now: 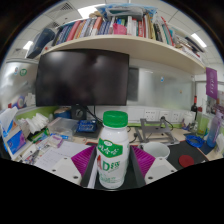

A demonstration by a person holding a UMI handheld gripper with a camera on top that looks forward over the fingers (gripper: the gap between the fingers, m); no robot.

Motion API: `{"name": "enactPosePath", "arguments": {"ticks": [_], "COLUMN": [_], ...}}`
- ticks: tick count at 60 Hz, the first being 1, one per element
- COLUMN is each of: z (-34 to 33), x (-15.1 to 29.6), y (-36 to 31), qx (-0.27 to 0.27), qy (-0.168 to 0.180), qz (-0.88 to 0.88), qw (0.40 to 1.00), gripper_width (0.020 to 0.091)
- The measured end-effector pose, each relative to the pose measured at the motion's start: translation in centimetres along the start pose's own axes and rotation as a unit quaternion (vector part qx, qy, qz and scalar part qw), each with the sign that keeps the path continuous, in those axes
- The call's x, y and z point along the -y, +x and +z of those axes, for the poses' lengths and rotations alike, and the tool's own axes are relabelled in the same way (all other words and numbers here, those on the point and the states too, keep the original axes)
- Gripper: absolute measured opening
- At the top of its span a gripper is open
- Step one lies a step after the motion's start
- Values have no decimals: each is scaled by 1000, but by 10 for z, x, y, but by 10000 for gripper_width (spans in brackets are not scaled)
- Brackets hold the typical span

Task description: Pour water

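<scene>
A white plastic bottle point(113, 155) with a green cap and a green "AD" label stands upright between my fingers. My gripper point(112, 165) is shut on the bottle. The left magenta pad point(83, 160) and the right one point(144, 160) press against its sides at label height. The cap is on and rises above the fingertips. The bottle's base is hidden low between the fingers, so I cannot see what it rests on, if anything. No cup or other vessel can be made out among the clutter.
Beyond the bottle lies a cluttered desk point(165, 150) with a large dark monitor point(82, 78) at the back. A shelf of books point(110, 28) runs above it. Blue and white items point(20, 135) crowd the left side, and small objects point(200, 140) the right.
</scene>
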State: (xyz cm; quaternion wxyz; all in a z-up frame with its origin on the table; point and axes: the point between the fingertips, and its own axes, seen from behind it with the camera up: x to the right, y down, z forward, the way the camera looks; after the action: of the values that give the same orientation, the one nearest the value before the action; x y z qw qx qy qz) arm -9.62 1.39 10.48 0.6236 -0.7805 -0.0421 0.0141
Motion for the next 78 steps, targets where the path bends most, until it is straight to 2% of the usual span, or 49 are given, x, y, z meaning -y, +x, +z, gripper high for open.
{"name": "enactPosePath", "arguments": {"ticks": [3, 15, 22, 33, 43, 53, 56, 64, 70, 78], "z": [4, 4, 7, 10, 7, 8, 9, 15, 15, 21], "x": [-1, 6, 7, 8, 16, 35, 49, 77, 78, 72], "y": [0, -19, -18, -18, -20, -33, -34, -20, 1, 18], "qx": [-8, 16, 12, 19, 21, 30, 26, 20, 8, 6], "qy": [7, 44, 50, 57, 22, -14, -22, 1, 18, 13], "qz": [-9, -37, -28, -18, -13, 142, 216, 450, 574, 673], "qw": [1000, 998, 998, 998, 999, 989, 976, 893, 819, 739], "gripper_width": [561, 452, 419, 419, 417, 418, 418, 419, 416, 417]}}
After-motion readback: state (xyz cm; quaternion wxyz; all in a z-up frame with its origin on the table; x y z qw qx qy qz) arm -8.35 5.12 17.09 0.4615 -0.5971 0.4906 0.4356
